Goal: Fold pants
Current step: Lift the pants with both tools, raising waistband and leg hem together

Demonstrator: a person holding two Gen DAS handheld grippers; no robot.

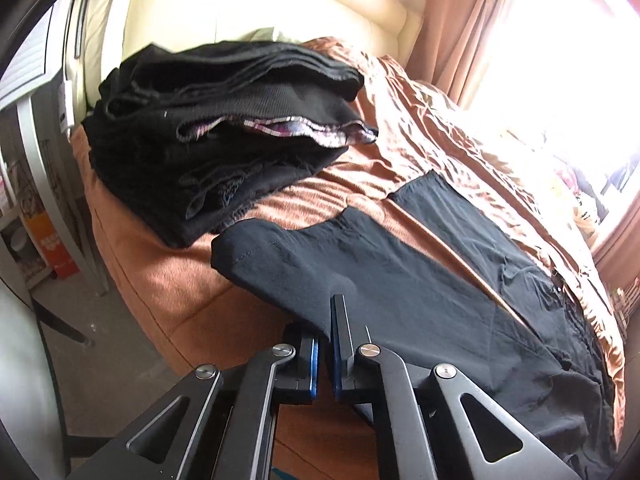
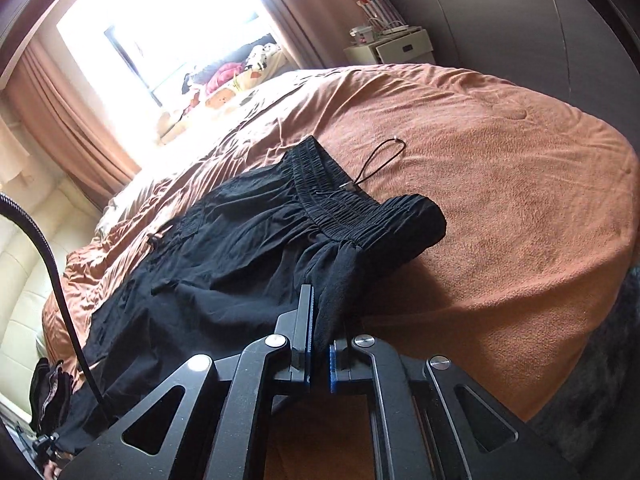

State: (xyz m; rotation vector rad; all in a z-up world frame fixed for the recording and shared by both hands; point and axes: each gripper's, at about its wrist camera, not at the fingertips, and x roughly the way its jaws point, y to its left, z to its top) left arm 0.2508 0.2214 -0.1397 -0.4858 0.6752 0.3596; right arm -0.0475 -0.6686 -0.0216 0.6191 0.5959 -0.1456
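Note:
Black pants [image 1: 420,288] lie spread along the orange bedspread [image 1: 380,152], their two legs parted by a narrow strip of cover. My left gripper [image 1: 325,320] is shut on the near leg's hem end, whose cloth is lifted off the bed and folds over its fingers. In the right wrist view the same pants [image 2: 224,248] show their elastic waistband [image 2: 360,208] with a drawcord loop [image 2: 380,156] lying on the cover. My right gripper [image 2: 320,320] is shut on the near waistband corner, which hangs raised between the pads.
A stack of folded dark clothes [image 1: 224,132] sits on the bed just beyond the leg hem. A cream headboard [image 1: 248,0] and curtained bright window [image 1: 560,40] lie behind. A white nightstand [image 2: 394,46] stands past the bed's far side. A black cable [image 2: 60,272] arcs at left.

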